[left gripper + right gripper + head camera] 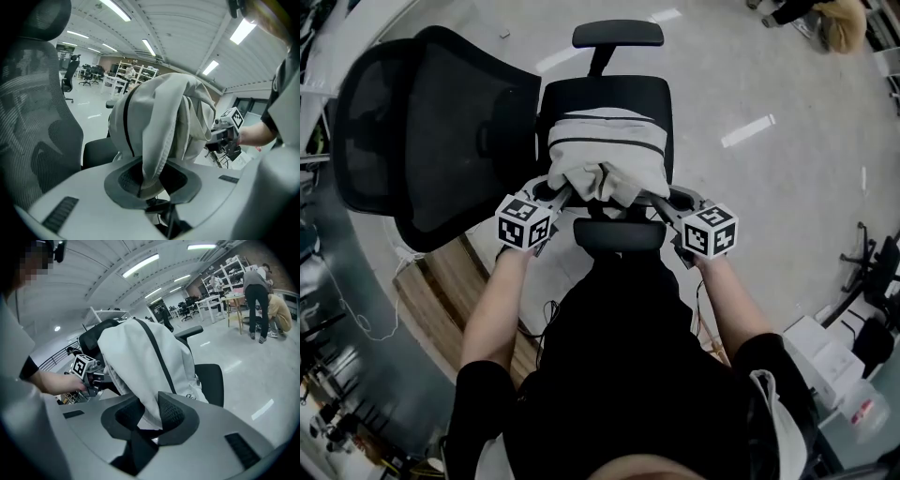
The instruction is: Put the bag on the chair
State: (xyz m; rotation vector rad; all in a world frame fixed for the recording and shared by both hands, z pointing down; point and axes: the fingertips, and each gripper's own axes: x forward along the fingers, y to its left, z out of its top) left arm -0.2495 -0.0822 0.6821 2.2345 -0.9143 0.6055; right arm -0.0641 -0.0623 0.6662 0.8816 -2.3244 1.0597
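Observation:
A cream cloth bag (pixel 605 155) with a thin black stripe rests over the black seat (pixel 581 94) of an office chair, whose mesh backrest (pixel 441 131) lies to the left. My left gripper (pixel 567 192) holds the bag's near left corner, and my right gripper (pixel 649 199) holds the near right corner. In the left gripper view a fold of the bag (pixel 159 108) hangs between the jaws of the left gripper (pixel 152 180). In the right gripper view the bag's cloth (pixel 140 362) fills the gap of the right gripper (pixel 150 420).
The chair's near armrest (pixel 619 234) is just under my hands, and the far armrest (pixel 617 35) is beyond the seat. Other chairs (pixel 872 272) and boxes (pixel 825 356) stand at the right. People (pixel 258 296) stand by tables far off.

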